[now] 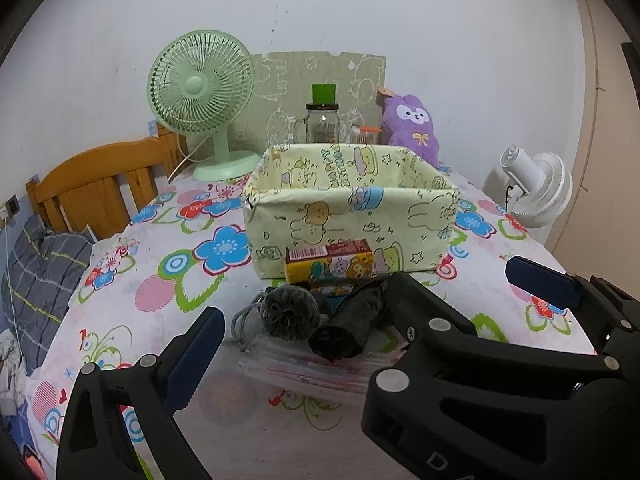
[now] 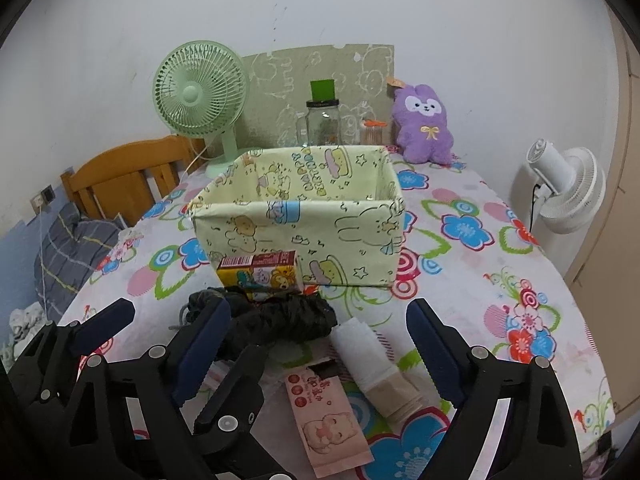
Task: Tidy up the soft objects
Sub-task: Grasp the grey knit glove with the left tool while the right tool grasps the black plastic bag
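A clean single pick is put at risk by crowding. The right gripper [image 2: 320, 356] is spread wide, nothing pinched, with the white rolled cloth [image 2: 370, 364] lying between its fingers and the pink sachet [image 2: 328, 420] just beside the roll at 7 o'clock. If the jaws are closed without care, the sachet could be dragged along or the roll squeezed out sideways, since it looks soft and round. The left gripper [image 1: 360, 312] is also spread, holding nothing that can be seen; its right-hand finger [image 1: 536, 280] sits close to the right gripper's frame [image 1: 424, 320], so the 2 tools could be knocked together if both are closed at once. The grey mesh puff [image 1: 286, 312] has a loose cord [image 1: 240, 322] trailing at 9 o'clock, which could be snagged on a fingertip. The black rolled bundle [image 1: 348, 332] rests on a clear plastic pouch [image 1: 304, 372], and the slippery pouch might be lifted or slid with it.

The soft things are gathered at 6 o'clock of the yellow fabric bin [image 1: 352, 208], which appears empty and open-topped, on the flowered cloth [image 1: 168, 288]. A small printed carton [image 1: 330, 264] stands touching the bin's front wall, blocking a low straight path. The bin's walls look limp and could be pushed in by a clumsy drop.
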